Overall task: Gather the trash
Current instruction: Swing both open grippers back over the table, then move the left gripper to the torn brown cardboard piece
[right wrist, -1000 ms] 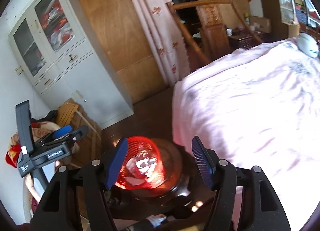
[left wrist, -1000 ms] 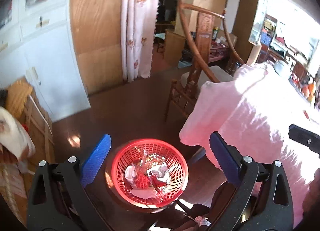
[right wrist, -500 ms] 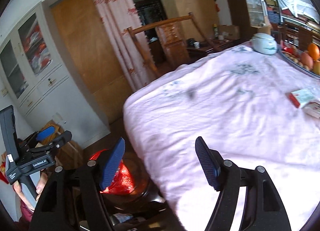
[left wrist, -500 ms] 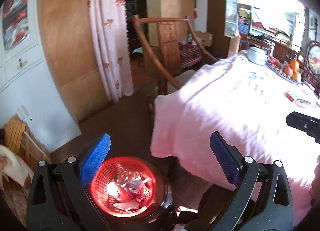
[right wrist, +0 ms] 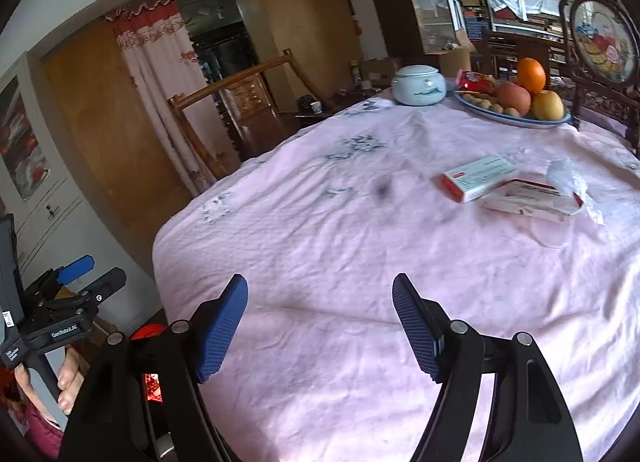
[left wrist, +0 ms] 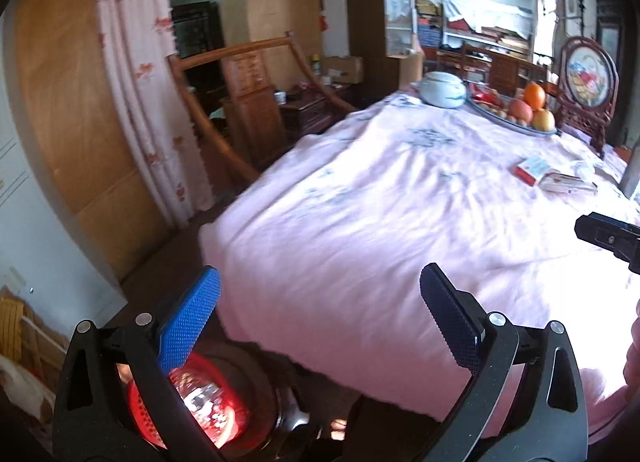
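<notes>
My right gripper [right wrist: 320, 326] and left gripper [left wrist: 320, 310] both gape empty over the pink tablecloth [right wrist: 360, 262]; right jaws just widened. Boxes [right wrist: 480, 177] lie farther along it.

The red basket [left wrist: 192, 410] is blurred and half hidden behind the left claw [left wrist: 320, 326].

Daylight floods from the far right, motion blur softens everything, and fisheye edges curve darkly.

A white lidded ceramic jar [right wrist: 419, 85] stands beside a blue-rimmed fruit plate [right wrist: 516, 117] on the pink tablecloth [right wrist: 360, 262], near a wooden chair [right wrist: 224, 117].
</notes>
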A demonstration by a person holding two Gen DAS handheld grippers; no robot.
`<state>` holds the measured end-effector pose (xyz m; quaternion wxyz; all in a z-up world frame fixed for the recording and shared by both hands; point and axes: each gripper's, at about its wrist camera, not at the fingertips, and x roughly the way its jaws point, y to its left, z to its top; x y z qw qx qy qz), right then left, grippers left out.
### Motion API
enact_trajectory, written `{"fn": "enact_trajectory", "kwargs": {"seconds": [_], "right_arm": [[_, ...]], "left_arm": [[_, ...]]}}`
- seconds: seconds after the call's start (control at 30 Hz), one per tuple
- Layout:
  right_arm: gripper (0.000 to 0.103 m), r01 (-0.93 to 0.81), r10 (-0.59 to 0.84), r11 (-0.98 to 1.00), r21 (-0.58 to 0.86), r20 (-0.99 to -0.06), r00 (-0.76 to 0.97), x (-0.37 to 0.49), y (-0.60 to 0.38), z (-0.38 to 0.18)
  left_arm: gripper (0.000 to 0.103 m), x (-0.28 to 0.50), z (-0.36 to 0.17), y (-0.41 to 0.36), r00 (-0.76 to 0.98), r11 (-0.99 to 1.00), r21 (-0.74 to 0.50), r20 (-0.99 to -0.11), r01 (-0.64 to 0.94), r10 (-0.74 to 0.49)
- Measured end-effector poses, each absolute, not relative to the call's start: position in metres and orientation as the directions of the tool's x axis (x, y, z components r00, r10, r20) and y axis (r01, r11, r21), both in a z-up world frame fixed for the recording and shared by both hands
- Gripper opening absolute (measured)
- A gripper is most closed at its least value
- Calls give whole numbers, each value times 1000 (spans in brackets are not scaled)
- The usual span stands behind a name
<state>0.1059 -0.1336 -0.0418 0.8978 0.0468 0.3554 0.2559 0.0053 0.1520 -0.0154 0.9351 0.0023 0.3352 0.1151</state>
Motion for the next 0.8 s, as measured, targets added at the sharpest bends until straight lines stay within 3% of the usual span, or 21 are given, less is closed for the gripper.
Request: {"fn": "enact_trajectory", "kwargs": {"seconds": [0.3, 0.63, 0.8], "right_arm": [[74, -263, 353, 936, 235, -630, 692, 145, -211, -51], [83, 3, 58, 995, 100, -605, 794, 185, -306, -62], [86, 92, 45, 979, 181, -634, 772, 195, -335, -67]], "left_arm": [[96, 74, -18, 86, 761, 986, 122, -628, -112, 164], [96, 159, -7, 11, 745, 999, 41, -667, 32, 3], [96, 197, -18, -45, 713, 992, 37, -699, 121, -61]]}}
